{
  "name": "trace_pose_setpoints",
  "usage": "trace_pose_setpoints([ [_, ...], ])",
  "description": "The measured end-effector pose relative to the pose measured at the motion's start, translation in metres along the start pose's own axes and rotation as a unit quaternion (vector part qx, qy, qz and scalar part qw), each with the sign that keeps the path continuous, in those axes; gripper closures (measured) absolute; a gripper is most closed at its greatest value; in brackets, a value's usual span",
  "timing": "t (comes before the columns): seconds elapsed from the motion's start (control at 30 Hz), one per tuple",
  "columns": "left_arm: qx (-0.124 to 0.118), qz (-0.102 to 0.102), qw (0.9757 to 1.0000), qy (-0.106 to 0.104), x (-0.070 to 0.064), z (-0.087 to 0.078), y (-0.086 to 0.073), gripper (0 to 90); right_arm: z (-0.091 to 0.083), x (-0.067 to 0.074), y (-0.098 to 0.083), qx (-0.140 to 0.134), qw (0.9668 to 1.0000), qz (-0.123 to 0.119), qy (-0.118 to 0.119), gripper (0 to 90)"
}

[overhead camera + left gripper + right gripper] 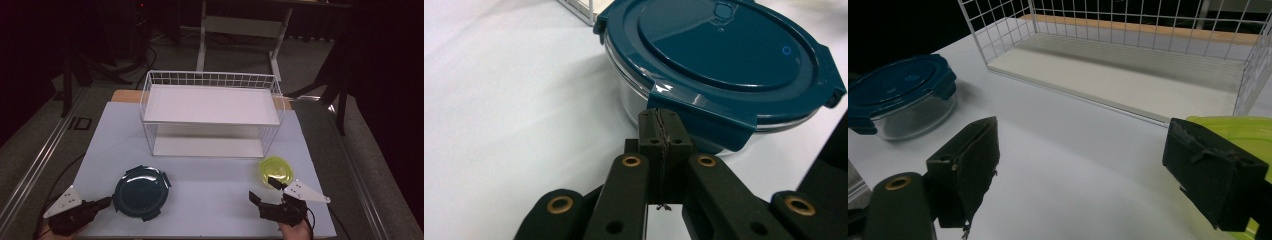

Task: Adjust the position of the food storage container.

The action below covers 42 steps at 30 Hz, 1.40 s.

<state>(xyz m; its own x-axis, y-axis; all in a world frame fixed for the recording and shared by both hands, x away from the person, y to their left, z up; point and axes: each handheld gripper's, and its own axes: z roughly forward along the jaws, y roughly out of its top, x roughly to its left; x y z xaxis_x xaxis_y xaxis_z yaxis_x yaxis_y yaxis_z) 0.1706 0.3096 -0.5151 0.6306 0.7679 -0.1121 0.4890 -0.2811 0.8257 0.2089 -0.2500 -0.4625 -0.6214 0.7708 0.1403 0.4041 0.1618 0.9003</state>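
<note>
One teal-lidded container (140, 192), one green-lidded container (276, 171), one wire rack (212, 114) behind. My left gripper (659, 131) clenched, empty, at teal lid clip; right gripper (268, 190) spread, empty.

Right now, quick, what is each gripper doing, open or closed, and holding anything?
Left gripper: closed, empty, its tip right at the blue-lidded container.
Right gripper: open, empty, one of its fingers in front of the green container.
</note>
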Motion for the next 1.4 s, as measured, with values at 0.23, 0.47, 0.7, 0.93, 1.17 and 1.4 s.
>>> trace_pose_setpoints([
  [0.23, 0.012, 0.01, 0.9997, -0.021, 0.001, 0.025, 0.02, 90.0, 0.001, 0.001, 0.0, 0.003, 1.0, -0.001, 0.005, 14.7],
  [0.47, 0.009, 0.025, 0.9987, -0.044, -0.004, 0.054, 0.037, 90.0, 0.0, 0.001, 0.0, 0.004, 1.0, -0.001, 0.008, 14.7],
  [0.7, 0.001, 0.024, 0.9986, -0.047, -0.002, 0.071, 0.047, 90.0, -0.001, -0.001, -0.001, 0.004, 0.9999, 0.003, 0.009, 14.7],
  [0.93, 0.012, 0.039, 0.9985, -0.035, -0.005, 0.071, 0.049, 90.0, -0.002, -0.003, -0.001, 0.002, 0.9999, 0.007, 0.009, 14.7],
  [1.17, 0.008, 0.027, 0.9988, -0.04, -0.004, 0.072, 0.047, 90.0, -0.002, -0.002, -0.001, 0.003, 0.9999, 0.006, 0.01, 14.7],
  [1.4, 0.001, 0.023, 0.9986, -0.048, -0.007, 0.08, 0.055, 90.0, -0.001, -0.001, -0.001, 0.005, 0.9999, 0.001, 0.012, 14.7],
])
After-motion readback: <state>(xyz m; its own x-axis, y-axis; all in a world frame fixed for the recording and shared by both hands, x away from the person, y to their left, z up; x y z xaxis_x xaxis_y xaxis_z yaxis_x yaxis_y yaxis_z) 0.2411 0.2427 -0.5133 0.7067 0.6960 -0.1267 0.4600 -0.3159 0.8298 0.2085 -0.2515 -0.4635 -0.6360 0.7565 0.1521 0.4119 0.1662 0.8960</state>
